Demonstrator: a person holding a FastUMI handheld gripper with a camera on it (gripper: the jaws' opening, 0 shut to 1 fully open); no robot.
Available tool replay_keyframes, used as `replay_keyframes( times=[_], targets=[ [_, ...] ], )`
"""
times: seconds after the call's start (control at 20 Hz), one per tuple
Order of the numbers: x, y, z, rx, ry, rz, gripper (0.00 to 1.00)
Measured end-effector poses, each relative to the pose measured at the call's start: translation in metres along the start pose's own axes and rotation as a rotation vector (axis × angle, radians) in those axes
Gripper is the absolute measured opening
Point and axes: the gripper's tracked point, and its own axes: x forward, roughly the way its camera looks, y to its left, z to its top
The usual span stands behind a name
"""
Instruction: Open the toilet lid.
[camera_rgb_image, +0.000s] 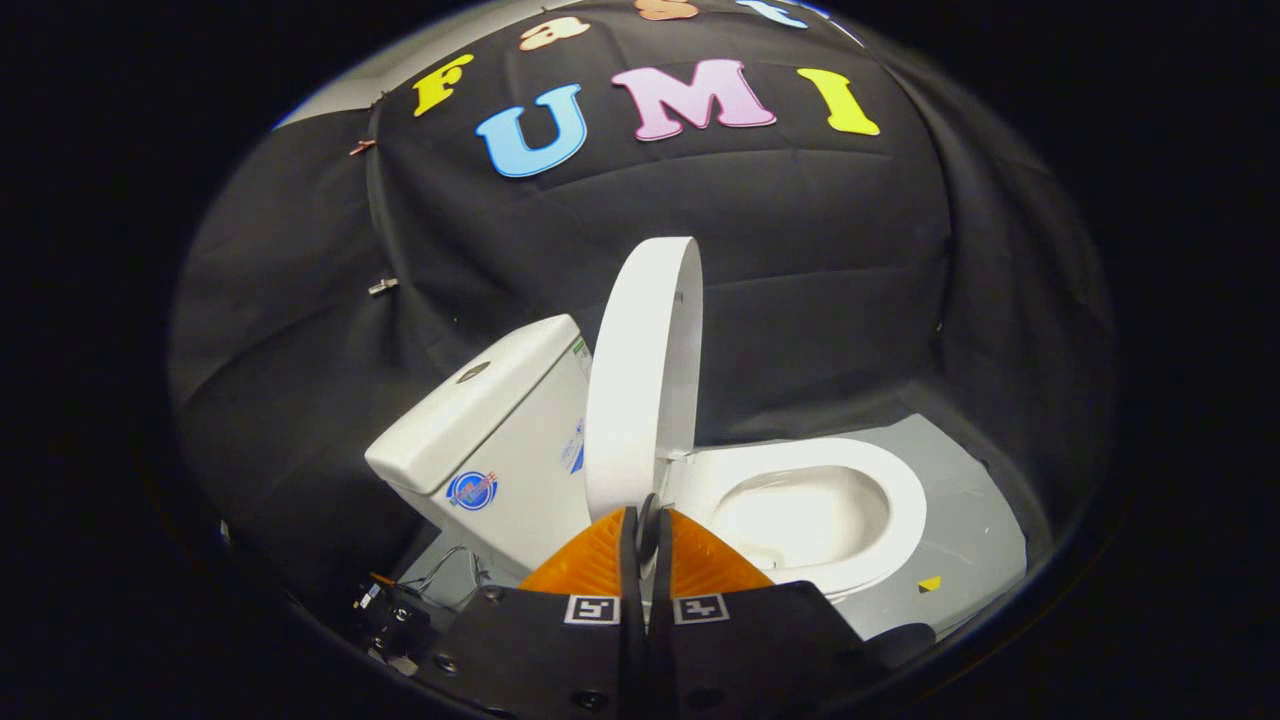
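Observation:
A white toilet stands on a grey floor panel. Its lid (640, 380) is raised, standing upright and leaning toward the tank (480, 420). The seat ring (880, 480) lies flat with the bowl (800, 515) showing inside it, to the right of the lid. My gripper (645, 520) sits right at the lid's lower edge, near the hinge. Its two fingers are pressed together, and nothing shows held between them.
The black cloth wall hangs close behind the toilet. The grey floor panel (970, 530) carries a small yellow marker (930, 583) to the right of the seat. Cables and small hardware (400, 615) lie on the floor beside the tank's base.

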Motion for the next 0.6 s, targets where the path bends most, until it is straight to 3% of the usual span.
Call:
replay_keyframes(
  times=[0.6],
  targets=[
    [0.016, 0.060, -0.007, -0.064, 0.007, 0.090, 0.05]
  ],
)
